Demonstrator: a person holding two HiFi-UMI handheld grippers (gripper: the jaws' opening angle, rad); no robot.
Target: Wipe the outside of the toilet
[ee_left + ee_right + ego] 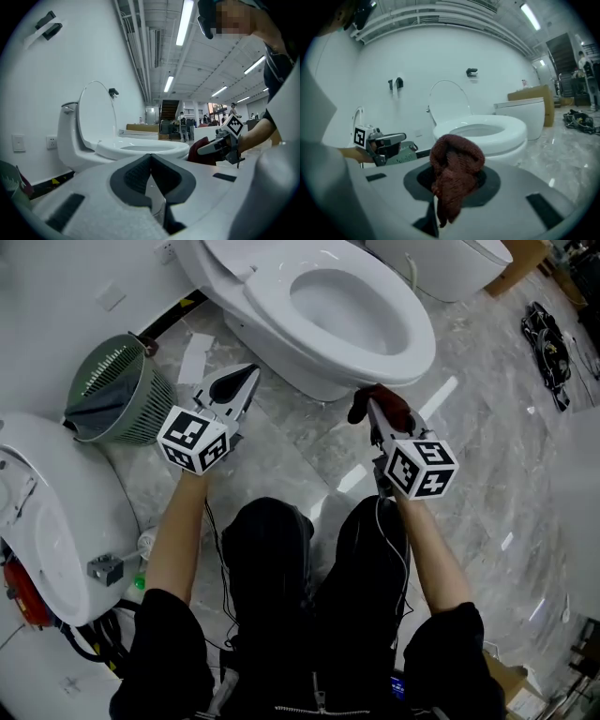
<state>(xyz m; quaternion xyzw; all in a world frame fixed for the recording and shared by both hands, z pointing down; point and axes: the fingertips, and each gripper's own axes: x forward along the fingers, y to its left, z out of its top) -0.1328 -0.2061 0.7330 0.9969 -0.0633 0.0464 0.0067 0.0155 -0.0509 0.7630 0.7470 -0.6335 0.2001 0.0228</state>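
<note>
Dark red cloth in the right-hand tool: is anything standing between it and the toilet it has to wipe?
Nothing visible does. The right tool clamps the dark red knitted cloth close to the white ceramic toilet, with only grey marble floor below. The green slatted wastebasket stands off to the left.

You're in black throughout: black top, its sleeves [161, 652] stopping short of bare forearms, a zip [319, 697] down the front, and black trousers [272, 554]. Left gripper [249, 377] has a white shell with dark inner pads; right gripper [380, 425] is grey. Each carries a white cube [194, 439] with black square markers. Thin black cables [218, 549] trail along both forearms.
</note>
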